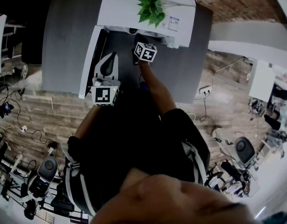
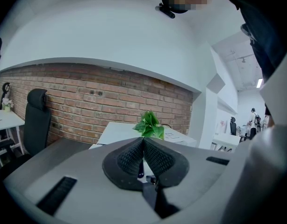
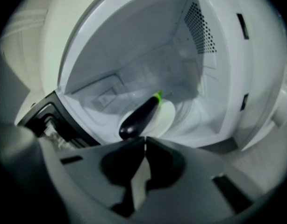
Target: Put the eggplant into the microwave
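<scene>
Item: eggplant (image 3: 139, 116) on plate (image 3: 170, 112) inside open microwave (image 3: 134, 45); right tongs (image 3: 144, 143) and left tongs (image 2: 143, 146) both closed, empty; risk: careless sweep nudges eggplant off plate.

Eggplant (image 3: 139, 115): dark purple, glossy, elongated, with a green stem end pointing toward the back; lies on its side, diagonally, on a round white dish (image 3: 170, 118) inside the cavity. Microwave (image 3: 134, 45): white, door open, perforated vent on one inner wall

- The left gripper (image 2: 143, 143) has its ribbed dark jaws pressed together, nothing between.
- Beyond stand a leafy green plant (image 2: 150, 125) and a red brick wall (image 2: 96, 104).
</scene>
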